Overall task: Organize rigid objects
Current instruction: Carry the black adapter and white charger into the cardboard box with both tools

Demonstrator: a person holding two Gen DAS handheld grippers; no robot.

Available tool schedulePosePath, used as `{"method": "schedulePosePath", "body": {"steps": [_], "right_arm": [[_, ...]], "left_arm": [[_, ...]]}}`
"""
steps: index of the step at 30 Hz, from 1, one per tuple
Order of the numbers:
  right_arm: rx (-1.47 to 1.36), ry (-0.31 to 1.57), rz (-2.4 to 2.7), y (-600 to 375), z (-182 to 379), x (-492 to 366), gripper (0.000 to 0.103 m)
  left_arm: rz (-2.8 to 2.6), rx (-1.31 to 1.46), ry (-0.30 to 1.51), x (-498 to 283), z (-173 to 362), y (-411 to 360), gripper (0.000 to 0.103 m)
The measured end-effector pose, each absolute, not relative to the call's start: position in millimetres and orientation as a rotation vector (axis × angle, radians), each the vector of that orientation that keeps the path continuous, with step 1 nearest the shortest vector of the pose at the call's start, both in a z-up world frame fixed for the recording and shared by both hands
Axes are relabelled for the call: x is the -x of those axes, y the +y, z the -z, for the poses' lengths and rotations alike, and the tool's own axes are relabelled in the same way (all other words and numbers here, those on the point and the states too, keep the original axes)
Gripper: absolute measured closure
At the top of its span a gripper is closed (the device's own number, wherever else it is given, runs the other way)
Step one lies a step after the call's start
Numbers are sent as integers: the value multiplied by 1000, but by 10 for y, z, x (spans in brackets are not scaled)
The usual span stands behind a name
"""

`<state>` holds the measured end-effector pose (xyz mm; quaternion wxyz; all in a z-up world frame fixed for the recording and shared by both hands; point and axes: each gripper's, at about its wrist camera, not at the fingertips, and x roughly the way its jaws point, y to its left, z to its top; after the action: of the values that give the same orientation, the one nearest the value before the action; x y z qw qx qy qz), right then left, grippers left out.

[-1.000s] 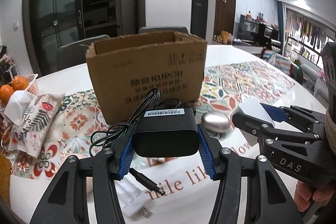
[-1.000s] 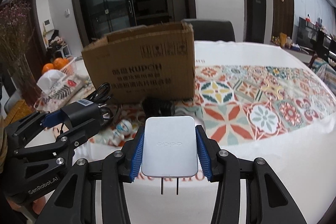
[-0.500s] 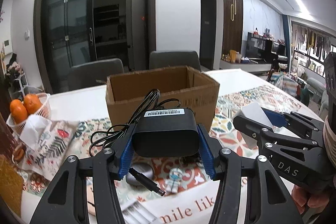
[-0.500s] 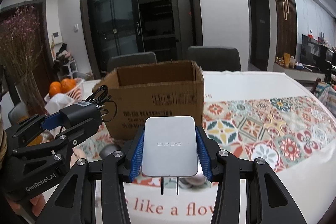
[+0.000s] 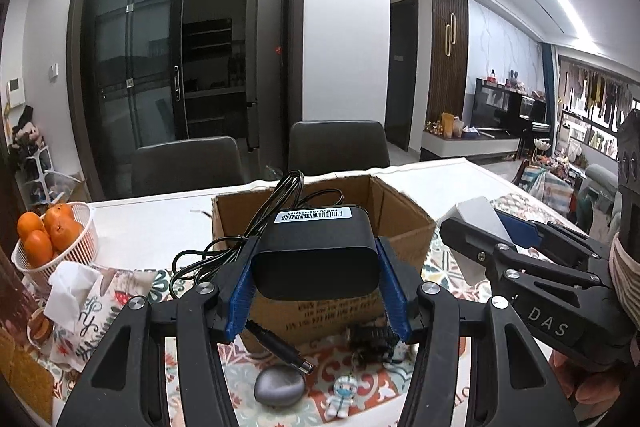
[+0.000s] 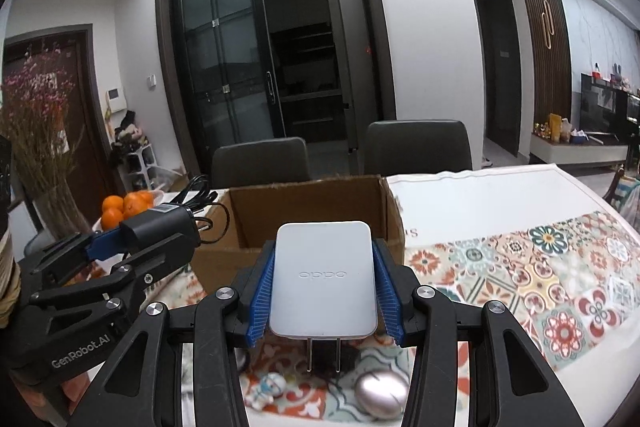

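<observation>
Both jaws are clamping loads: our left gripper (image 5: 316,277) is holding the black adapter (image 5: 316,259), our right gripper (image 6: 323,297) the white charger (image 6: 323,281), each hovering just before the open cardboard box (image 6: 308,215) at frame centre.

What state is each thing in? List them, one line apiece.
Left tool: shut on black power adapter.
Black power adapter: lifted, cord dangling.
Right tool: shut on white charger.
White charger: held aloft, prongs pointing back at the camera.
Cardboard box: open, upright on the table.
Silver egg-shaped object: lying on the patterned cloth.
Toy figurine: lying flat.
</observation>
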<state>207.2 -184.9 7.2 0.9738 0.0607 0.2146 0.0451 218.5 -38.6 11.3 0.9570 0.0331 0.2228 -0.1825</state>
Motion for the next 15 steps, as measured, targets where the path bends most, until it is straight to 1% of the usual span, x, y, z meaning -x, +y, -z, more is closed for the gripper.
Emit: {"method": "schedulePosePath", "body": {"steps": [9, 15], "right_arm": [[-129, 440, -111, -1830, -208, -2388, 56], [-123, 477, -122, -1839, -243, -2660, 56]], "left_arm": [[364, -58, 489, -2506, -264, -413, 48], [363, -65, 548, -2828, -281, -470, 48]]}}
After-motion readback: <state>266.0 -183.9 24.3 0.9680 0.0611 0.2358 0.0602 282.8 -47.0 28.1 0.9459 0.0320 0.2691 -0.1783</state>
